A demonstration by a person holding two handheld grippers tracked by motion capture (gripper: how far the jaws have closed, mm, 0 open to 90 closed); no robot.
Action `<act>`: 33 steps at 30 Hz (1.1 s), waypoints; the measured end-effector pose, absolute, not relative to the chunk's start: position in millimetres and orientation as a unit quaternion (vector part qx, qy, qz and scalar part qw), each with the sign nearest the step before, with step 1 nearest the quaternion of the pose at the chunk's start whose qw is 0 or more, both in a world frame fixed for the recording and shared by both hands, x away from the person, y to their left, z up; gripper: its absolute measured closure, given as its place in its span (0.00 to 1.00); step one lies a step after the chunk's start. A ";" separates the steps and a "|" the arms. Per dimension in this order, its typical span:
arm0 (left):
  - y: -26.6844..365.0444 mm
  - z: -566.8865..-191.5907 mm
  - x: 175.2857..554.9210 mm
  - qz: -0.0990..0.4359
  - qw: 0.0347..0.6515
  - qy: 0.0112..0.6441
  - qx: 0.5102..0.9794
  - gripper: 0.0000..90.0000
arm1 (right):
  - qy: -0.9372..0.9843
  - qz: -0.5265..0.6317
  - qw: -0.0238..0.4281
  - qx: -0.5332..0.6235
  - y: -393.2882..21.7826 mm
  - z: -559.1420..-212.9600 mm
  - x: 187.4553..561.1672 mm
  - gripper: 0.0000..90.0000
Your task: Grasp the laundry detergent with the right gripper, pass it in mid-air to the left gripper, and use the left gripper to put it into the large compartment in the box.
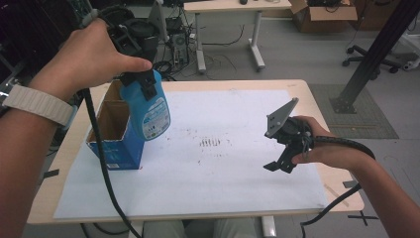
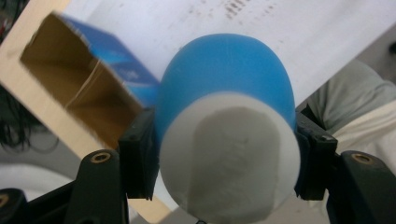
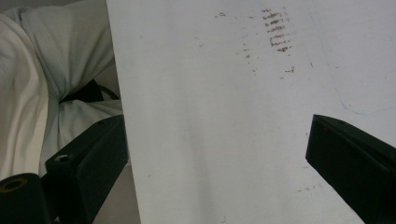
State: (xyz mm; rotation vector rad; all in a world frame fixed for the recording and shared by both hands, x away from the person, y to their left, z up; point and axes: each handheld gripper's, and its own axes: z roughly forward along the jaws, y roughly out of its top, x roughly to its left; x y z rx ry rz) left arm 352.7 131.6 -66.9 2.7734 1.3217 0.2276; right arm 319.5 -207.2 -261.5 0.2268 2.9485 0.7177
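My left tool is clamped on a blue bottle, holding it in the air above the far left part of the table. In the left gripper view the two black pads press on either side of the bottle, and its pale, rounded end faces the camera. In the high view the bottle hangs tilted, its labelled side towards me, just beside and partly over the open top of a blue cardboard box. The box stands upright on the white sheet that covers the table, and its brown inside shows.

My right tool hovers over the right part of the sheet, well apart from the bottle and the box. Its jaws stand wide with nothing between them; in the right gripper view I see the white sheet with a patch of brownish marks beyond the jaws.
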 end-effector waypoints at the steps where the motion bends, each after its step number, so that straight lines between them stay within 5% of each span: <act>1: 134.3 -64.9 353.5 0.075 0.033 0.442 0.893 0.42 | 0.968 0.235 0.050 0.073 -207.7 -261.1 319.3 0.06; 33: 220.3 -72.6 388.6 0.108 0.042 0.640 0.760 0.42 | 0.969 0.230 0.049 0.080 -206.0 -271.3 323.0 0.07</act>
